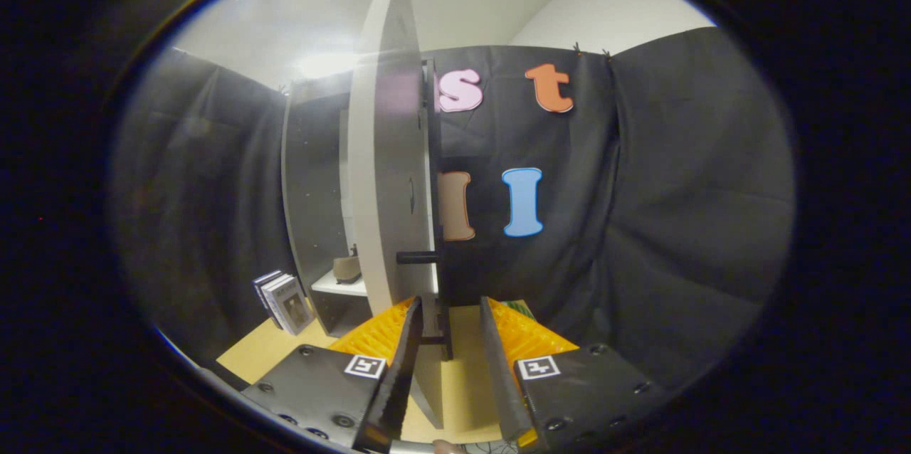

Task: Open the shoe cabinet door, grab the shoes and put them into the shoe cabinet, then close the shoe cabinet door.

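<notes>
— Where's the gripper (448, 312) right now?

— Right at the edge of the shoe cabinet door (388, 176). Its fingers (402, 361) are apart, one on each side of the door's near edge and its dark vertical handle (443, 297). I see a gap on both sides, so they aren't pressing on anything.

— And the door itself?

— Open, swung out toward the gripper, so it shows nearly edge-on. To its left stands the shoe cabinet (313, 191).

— Any shoes?

— One brownish shoe (347, 269) sits on a white shelf (341, 287) inside the cabinet, far past the fingers and left of the door.

— What else is around?

— A few books (285, 301) stand just left of the cabinet on the light wooden surface (263, 347). Black cloth hangs behind and to the right.
</notes>
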Tool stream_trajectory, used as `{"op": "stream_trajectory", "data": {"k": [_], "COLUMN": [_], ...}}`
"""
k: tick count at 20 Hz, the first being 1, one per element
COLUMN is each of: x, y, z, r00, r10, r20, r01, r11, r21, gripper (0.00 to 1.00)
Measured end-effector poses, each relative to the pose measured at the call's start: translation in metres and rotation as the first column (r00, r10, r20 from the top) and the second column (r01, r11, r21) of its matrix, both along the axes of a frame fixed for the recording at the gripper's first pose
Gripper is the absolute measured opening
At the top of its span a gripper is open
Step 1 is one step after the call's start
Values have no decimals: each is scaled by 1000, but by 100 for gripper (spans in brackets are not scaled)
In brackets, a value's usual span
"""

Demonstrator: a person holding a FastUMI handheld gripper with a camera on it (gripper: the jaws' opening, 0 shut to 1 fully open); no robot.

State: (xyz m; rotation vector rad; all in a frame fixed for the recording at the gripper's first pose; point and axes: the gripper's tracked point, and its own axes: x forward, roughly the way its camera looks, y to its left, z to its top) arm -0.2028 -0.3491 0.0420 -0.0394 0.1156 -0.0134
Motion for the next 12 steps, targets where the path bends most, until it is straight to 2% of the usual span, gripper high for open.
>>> {"op": "stream_trajectory", "data": {"k": [3, 6, 12], "x": [13, 16, 23], "y": [-4, 2, 22], "z": [8, 1, 0], "r00": [999, 998, 996], "r10": [10, 48, 73], "r20": [51, 34, 48], "r01": [-10, -49, -73], "r11": [1000, 998, 997], "r21": [-2, 28, 12], "gripper": [51, 51, 50]}}
